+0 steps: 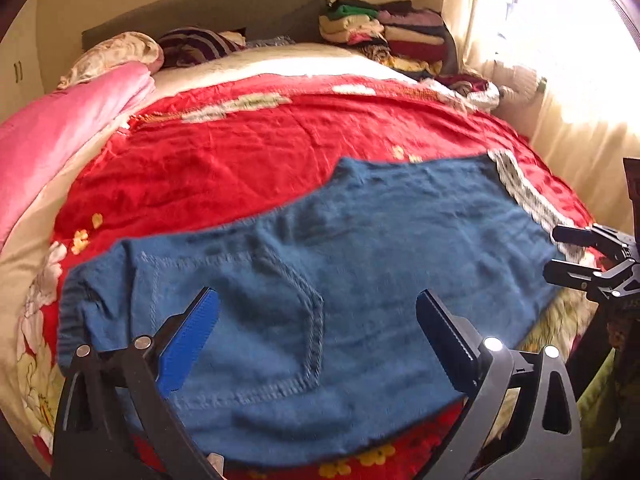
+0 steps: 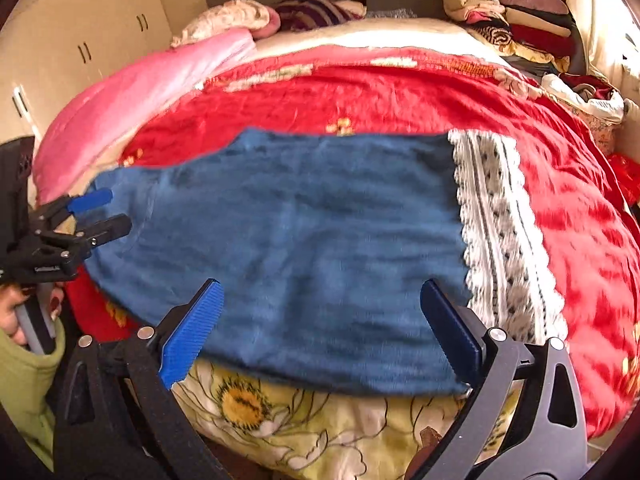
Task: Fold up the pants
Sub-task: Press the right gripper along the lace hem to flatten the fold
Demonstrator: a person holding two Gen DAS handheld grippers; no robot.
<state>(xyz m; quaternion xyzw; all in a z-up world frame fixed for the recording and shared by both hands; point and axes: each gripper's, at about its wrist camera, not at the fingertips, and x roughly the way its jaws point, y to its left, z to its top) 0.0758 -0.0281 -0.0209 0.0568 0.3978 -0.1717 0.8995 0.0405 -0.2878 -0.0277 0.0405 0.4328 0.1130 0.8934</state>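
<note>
Blue pants (image 1: 360,248) lie folded flat on the red blanket (image 1: 240,152), back pocket up, near the bed's front edge. A white patterned lace band (image 2: 500,240) runs along their right end. My left gripper (image 1: 316,340) hovers open over the pocket end, with no cloth between its blue pads. My right gripper (image 2: 322,332) stands open above the pants (image 2: 320,240) near the lace end, also holding no cloth. Each gripper shows in the other's view: the right gripper (image 1: 556,252) at the far right, the left gripper (image 2: 114,210) at the far left, both off the cloth.
Stacked folded clothes (image 1: 392,36) sit at the bed's back right. A pink quilt (image 1: 60,132) lies along the left side, with pillows by the headboard. A yellow flowered sheet (image 2: 280,412) hangs over the front edge. A hand in a green sleeve (image 2: 24,360) holds the left gripper's handle.
</note>
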